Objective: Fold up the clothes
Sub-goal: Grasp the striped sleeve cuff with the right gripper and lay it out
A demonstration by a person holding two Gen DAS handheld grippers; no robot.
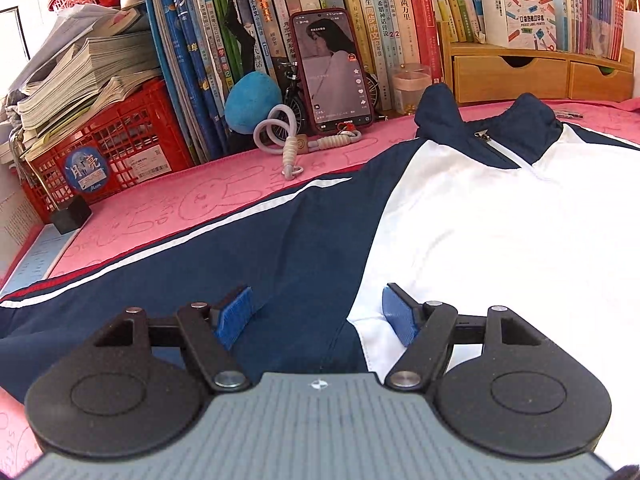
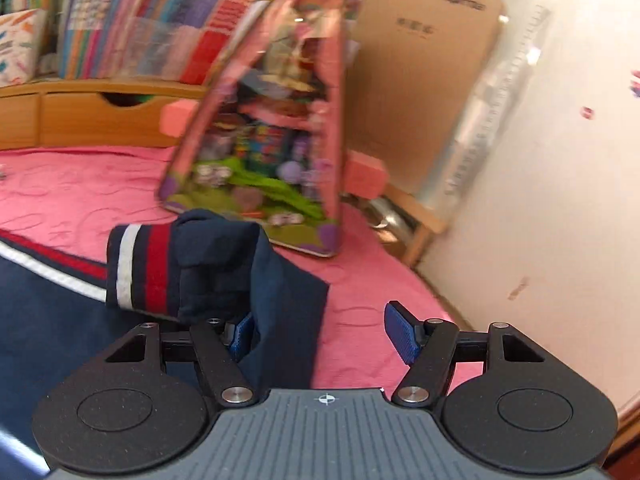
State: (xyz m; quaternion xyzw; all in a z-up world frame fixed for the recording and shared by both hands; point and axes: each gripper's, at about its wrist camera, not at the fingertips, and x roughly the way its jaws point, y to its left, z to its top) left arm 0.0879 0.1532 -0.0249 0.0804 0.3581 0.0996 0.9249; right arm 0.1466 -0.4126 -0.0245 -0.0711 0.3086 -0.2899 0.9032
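Left wrist: red crate [image 1: 132,140] under stacked booklets [image 1: 84,76].

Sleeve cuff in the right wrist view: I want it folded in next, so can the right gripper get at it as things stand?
Probably yes: the right gripper is open, the striped cuff lies just ahead to its left on the pink cover, and nothing lies between them.

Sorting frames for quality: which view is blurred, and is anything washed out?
Right wrist view: motion blur smears the toy box and books; the sleeve cuff stays fairly sharp. Left wrist view: sharp, but the jacket's white panel is overexposed.
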